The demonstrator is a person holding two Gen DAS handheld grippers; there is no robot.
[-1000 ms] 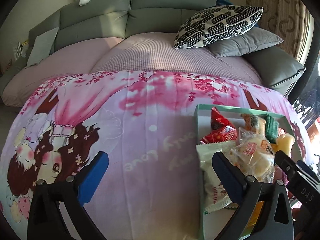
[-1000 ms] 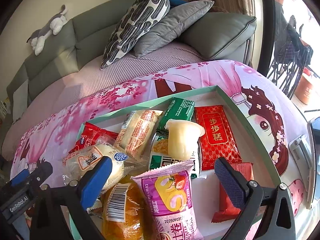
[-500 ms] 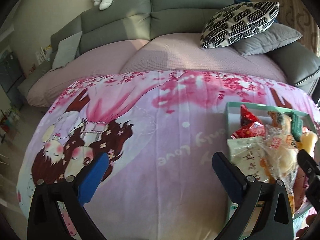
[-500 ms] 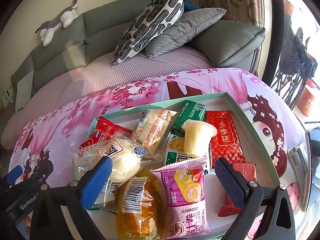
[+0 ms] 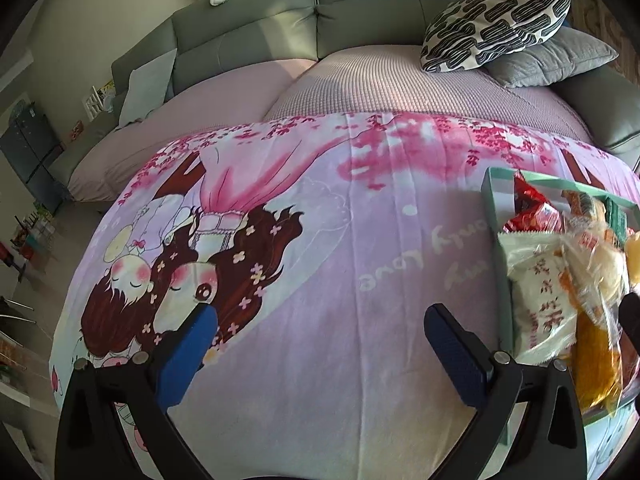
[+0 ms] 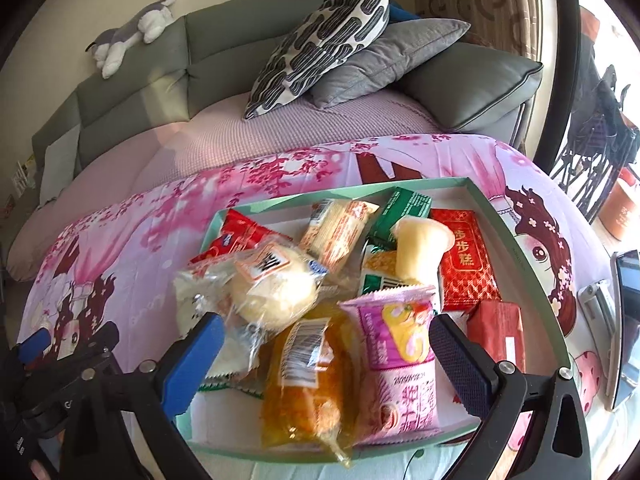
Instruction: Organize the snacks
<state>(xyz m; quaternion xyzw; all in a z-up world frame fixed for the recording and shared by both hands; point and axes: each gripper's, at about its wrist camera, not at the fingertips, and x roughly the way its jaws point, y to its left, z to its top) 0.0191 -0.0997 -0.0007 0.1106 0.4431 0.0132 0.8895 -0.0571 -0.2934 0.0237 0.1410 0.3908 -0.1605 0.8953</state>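
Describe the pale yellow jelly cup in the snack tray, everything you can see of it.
The jelly cup is a small translucent plastic cup filled with pale yellow jelly, apparently sealed. It lies tilted, wide rim pointing up and to the right, narrow base down toward the pile. It sits right of centre in the mint-green tray, resting on a green and yellow packet, with a green wrapper behind it and the red packet with gold characters to its right. Neither gripper touches it. In the left wrist view only a yellow sliver shows.
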